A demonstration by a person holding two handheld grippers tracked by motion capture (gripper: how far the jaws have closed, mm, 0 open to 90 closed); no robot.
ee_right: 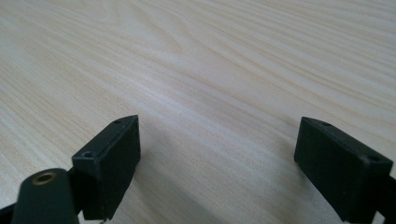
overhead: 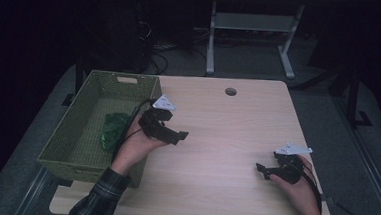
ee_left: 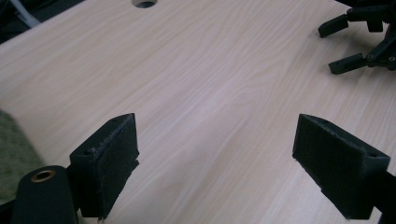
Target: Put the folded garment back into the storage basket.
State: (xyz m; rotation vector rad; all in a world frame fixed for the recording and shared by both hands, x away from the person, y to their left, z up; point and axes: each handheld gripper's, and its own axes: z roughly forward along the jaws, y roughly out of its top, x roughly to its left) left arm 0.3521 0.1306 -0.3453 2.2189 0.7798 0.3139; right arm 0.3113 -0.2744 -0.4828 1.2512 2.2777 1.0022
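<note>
My left gripper (overhead: 181, 135) is held above the wooden table (overhead: 227, 125) just right of the green woven basket (overhead: 83, 148), pointing right. In the left gripper view its jaws stand wide apart, my left gripper (ee_left: 217, 163) holding nothing over bare wood. My right gripper (overhead: 261, 169) rests low near the table's front right, pointing left; its own view shows my right gripper (ee_right: 219, 163) open and empty. A crumpled green bag (overhead: 113, 129) lies inside the basket. The right gripper's fingers (ee_left: 348, 63) appear at the top right of the left gripper view.
A round cable hole (overhead: 230, 91) sits near the table's far edge. The basket occupies the left edge of the table. Beyond the table stand a white desk frame (overhead: 248, 31) and cables on a dark floor.
</note>
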